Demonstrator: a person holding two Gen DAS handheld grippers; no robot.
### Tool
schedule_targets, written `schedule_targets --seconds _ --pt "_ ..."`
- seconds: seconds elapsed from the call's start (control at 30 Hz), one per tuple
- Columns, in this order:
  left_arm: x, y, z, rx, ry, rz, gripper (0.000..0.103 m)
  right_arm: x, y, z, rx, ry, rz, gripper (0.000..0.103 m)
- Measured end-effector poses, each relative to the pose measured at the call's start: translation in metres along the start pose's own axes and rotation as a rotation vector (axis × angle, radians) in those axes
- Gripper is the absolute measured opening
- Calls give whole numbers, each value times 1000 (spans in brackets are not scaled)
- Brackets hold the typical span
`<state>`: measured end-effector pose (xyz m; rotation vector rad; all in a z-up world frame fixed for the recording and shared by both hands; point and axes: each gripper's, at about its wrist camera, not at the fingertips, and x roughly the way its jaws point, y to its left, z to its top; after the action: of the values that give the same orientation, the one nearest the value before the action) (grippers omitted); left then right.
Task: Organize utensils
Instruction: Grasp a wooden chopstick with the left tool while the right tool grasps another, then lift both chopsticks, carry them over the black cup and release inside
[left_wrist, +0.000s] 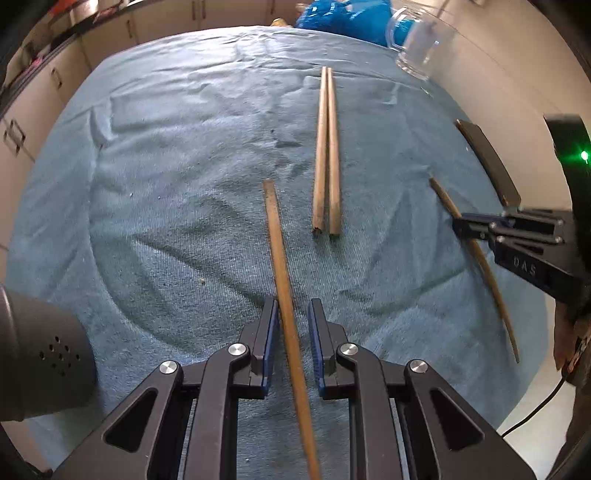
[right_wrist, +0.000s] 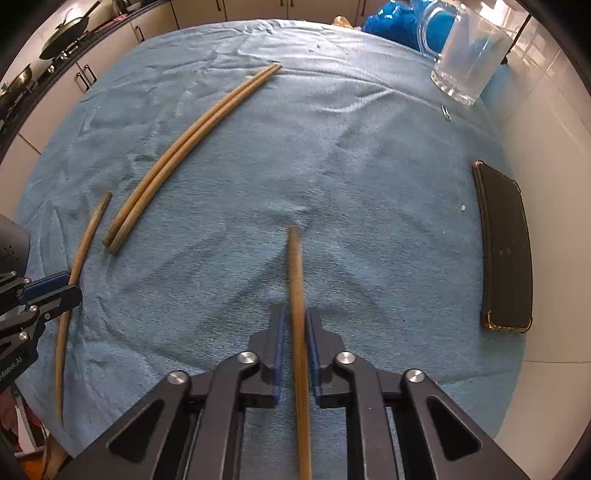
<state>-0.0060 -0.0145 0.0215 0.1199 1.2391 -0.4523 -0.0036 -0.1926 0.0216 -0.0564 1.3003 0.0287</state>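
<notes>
Wooden chopstick (right_wrist: 297, 295) is sitting pinched in the right gripper (right_wrist: 295, 325) while the left gripper (left_wrist: 291, 317) is straddling another chopstick (left_wrist: 282, 277) narrowly without clamping, so either could be slipping or snagging the blue towel (right_wrist: 332, 166).

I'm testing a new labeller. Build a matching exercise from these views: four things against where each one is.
Things:
1 glass mug
2 black phone
3 chopstick pair
4 chopstick central in the right wrist view

Places:
A clamped between the fingers of the right gripper
B right edge of the blue cloth
C side by side on open cloth
D far right corner

Pairs: 1-D, 2-B, 3-C, 4-A
</notes>
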Motion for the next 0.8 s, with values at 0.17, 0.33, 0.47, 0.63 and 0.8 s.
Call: schedule_targets --seconds 0.17,0.33,0.47,0.63,0.8 --pt "-11 9 -18 -71 -62 -41 7 -11 6 -24 40 -84 20 8" --pt "-45 9 -44 -102 -187 -60 7 -41 -1 -45 84 -200 84 8" --pt "-76 7 -64 -122 -291 -84 7 -75 4 -62 90 -301 131 8" --pt "-113 10 -88 -158 -410 -101 7 -103 30 -69 51 -381 161 8" --pt "-153 25 -107 -192 -531 -95 7 -130 54 -72 31 -468 232 8"
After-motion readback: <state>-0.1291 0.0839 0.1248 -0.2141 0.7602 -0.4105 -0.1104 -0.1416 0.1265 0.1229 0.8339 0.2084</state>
